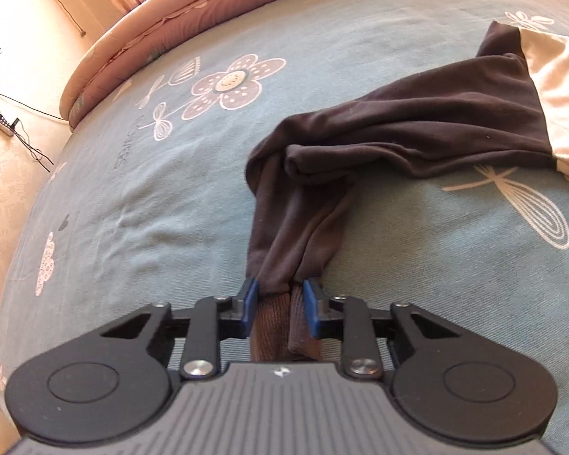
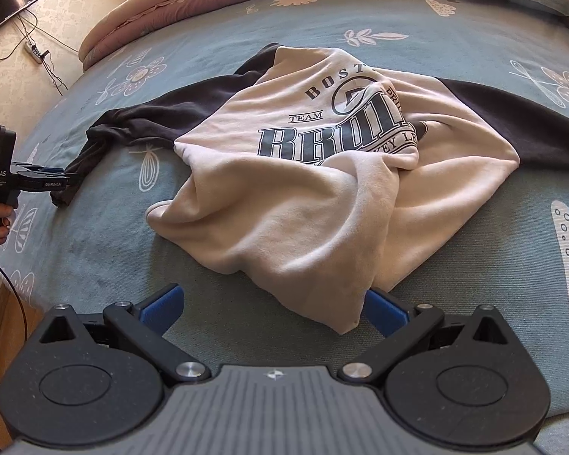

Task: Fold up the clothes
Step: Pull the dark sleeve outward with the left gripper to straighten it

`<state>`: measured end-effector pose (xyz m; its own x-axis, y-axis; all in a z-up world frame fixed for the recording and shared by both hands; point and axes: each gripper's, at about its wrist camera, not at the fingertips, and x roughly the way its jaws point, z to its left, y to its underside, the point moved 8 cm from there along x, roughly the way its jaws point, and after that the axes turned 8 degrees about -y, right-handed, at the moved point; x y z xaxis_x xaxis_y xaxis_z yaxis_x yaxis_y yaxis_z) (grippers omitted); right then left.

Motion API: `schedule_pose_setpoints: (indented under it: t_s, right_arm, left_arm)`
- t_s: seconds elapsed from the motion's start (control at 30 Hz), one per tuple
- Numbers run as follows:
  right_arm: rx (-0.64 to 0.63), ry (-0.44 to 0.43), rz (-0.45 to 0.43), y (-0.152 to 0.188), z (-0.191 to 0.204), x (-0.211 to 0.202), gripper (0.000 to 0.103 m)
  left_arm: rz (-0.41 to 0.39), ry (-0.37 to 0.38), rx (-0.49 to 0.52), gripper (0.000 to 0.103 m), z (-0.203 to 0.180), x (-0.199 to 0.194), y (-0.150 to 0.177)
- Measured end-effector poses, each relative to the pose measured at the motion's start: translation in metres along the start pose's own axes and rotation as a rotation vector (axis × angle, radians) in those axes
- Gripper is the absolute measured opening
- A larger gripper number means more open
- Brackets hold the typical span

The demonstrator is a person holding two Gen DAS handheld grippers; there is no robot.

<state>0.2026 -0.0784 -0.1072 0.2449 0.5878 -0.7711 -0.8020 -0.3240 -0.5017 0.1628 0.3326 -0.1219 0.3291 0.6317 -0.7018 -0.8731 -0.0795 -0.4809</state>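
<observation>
Folding has barely been started here, judging by how things lie. A cream sweatshirt (image 2: 284, 189) with dark sleeves is heaped in a rumpled mound in the middle of the bed (image 2: 474, 227), on a blue-grey sheet with a flower print; the printed chest is creased and one flap of the body is tucked over another, so nothing neat has been formed yet. The cuff end of the dark left sleeve (image 1: 299, 235) is pinched between the blue pads of the left gripper (image 1: 280, 295), whose jaws are closed on the ribbed cuff, and the sleeve is seen stretched from there toward the body but with a bunched kink halfway. The right gripper (image 2: 275, 309) is held just at the near hem of the cream body with its jaws spread wide and nothing caught between them, though the hem tip is lying right by the right-hand pad. The other sleeve (image 2: 512, 121) is sprawled off to the far side. Pretty much everything is left, probably: flattening, sleeves brought in, body folded over.
</observation>
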Motion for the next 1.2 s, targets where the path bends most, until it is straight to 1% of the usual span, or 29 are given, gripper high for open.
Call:
schedule_pose_setpoints:
  t_s: [0.1, 0.13, 0.23, 0.3, 0.33, 0.5, 0.53, 0.57, 0.67, 0.73, 0.87, 0.93, 1.0, 1.03, 1.07, 1.13, 1.2]
  right_arm:
    - [-0.003, 0.000, -0.001, 0.000, 0.002, 0.001, 0.103]
    - [-0.005, -0.001, 0.000, 0.000, 0.003, 0.001, 0.103]
    - [-0.010, -0.004, 0.007, 0.001, 0.006, 0.004, 0.103]
    - [-0.012, -0.007, 0.012, 0.002, 0.009, 0.007, 0.103]
    - [-0.013, -0.009, 0.016, 0.002, 0.010, 0.008, 0.103]
    - [-0.041, -0.013, 0.029, 0.002, 0.022, 0.014, 0.103]
    - [-0.051, -0.016, 0.030, 0.002, 0.026, 0.013, 0.103]
    - [-0.062, -0.017, 0.030, 0.003, 0.029, 0.013, 0.103]
    - [-0.071, -0.001, 0.030, 0.003, 0.031, 0.011, 0.103]
    - [-0.065, 0.010, 0.031, 0.002, 0.031, 0.011, 0.103]
    - [-0.063, 0.025, 0.037, 0.000, 0.035, 0.015, 0.103]
    - [-0.076, 0.023, 0.044, 0.000, 0.041, 0.018, 0.103]
    - [-0.092, 0.018, 0.049, 0.000, 0.047, 0.020, 0.103]
    - [-0.102, 0.017, 0.052, 0.000, 0.050, 0.021, 0.103]
    - [-0.113, 0.018, 0.055, 0.001, 0.052, 0.022, 0.103]
    - [-0.127, 0.025, 0.066, 0.003, 0.054, 0.025, 0.103]
    - [-0.127, 0.029, 0.080, 0.003, 0.055, 0.030, 0.103]
  left_arm:
    - [0.015, -0.073, 0.003, 0.007, 0.032, 0.001, 0.005]
    - [0.021, -0.066, -0.008, 0.007, 0.040, 0.001, 0.007]
    - [0.041, -0.015, -0.050, 0.007, 0.064, -0.002, 0.017]
    - [0.019, 0.064, -0.081, 0.014, 0.067, -0.010, 0.022]
    - [0.022, 0.101, -0.096, 0.016, 0.065, -0.011, 0.025]
    - [0.093, 0.238, -0.265, 0.017, 0.056, 0.008, 0.036]
    - [0.106, 0.264, -0.305, 0.020, 0.056, 0.014, 0.038]
    - [0.118, 0.289, -0.346, 0.021, 0.056, 0.021, 0.039]
    - [0.144, 0.377, -0.461, 0.022, 0.055, 0.037, 0.045]
    - [0.143, 0.415, -0.526, 0.022, 0.054, 0.045, 0.049]
    - [0.141, 0.489, -0.631, 0.023, 0.058, 0.047, 0.055]
    - [0.174, 0.537, -0.716, 0.024, 0.064, 0.048, 0.063]
    - [0.210, 0.612, -0.847, 0.033, 0.071, 0.046, 0.074]
    - [0.223, 0.655, -0.917, 0.042, 0.074, 0.044, 0.081]
    - [0.235, 0.701, -0.984, 0.054, 0.075, 0.042, 0.088]
    - [0.261, 0.785, -1.086, 0.065, 0.073, 0.038, 0.101]
    - [0.271, 0.815, -1.118, 0.065, 0.066, 0.036, 0.107]
